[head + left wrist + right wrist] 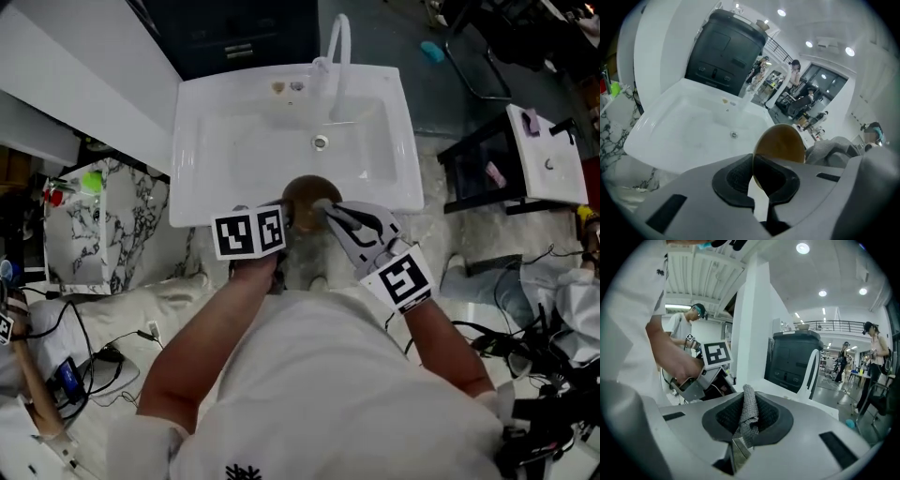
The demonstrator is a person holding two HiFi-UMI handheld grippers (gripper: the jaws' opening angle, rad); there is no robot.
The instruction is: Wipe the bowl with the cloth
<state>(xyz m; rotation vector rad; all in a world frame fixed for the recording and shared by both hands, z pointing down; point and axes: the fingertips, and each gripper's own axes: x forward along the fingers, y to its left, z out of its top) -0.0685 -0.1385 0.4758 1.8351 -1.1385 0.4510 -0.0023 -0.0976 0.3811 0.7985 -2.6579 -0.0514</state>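
A brown bowl point(307, 192) is held on edge over the front rim of the white sink point(234, 141). My left gripper point(289, 214) is shut on the bowl's rim. In the left gripper view the bowl point(782, 143) stands up from between the pads of the left gripper point(753, 176), with a grey cloth point(834, 149) just to its right. My right gripper point(330, 212) is shut on that grey knitted cloth point(749, 411) and sits right beside the bowl. In the right gripper view the cloth is pinched in the right gripper point(747, 422), and the left gripper's marker cube point(716, 354) is at the left.
The sink has a white faucet point(338, 56) at its back and a drain point(321, 142) in the middle. A marble-patterned cabinet point(122, 216) stands to the left, a second white sink point(548, 155) to the right. Cables lie on the floor. People stand in the background.
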